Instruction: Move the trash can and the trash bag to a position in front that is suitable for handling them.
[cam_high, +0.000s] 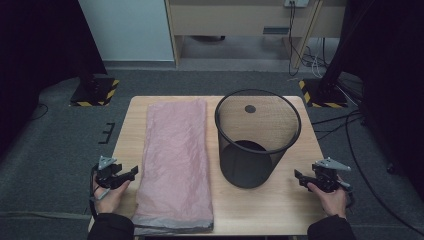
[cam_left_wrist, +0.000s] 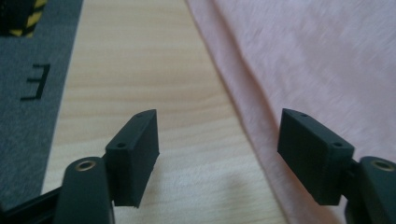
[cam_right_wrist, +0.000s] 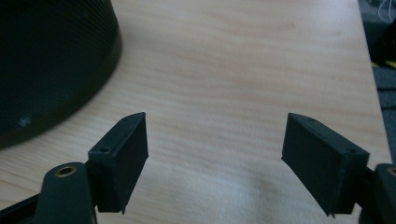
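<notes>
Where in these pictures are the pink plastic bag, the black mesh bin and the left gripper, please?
pink plastic bag (cam_high: 175, 160), high view, middle of the flat sheet.
black mesh bin (cam_high: 246, 167), high view, outer wall near the base.
left gripper (cam_left_wrist: 217, 156), left gripper view, midway between its open jaws.

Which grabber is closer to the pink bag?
Left. The left gripper sits right beside the pink bag, at its near left edge, jaws open. The right gripper is across the table, past the black mesh bin, also open.
</notes>
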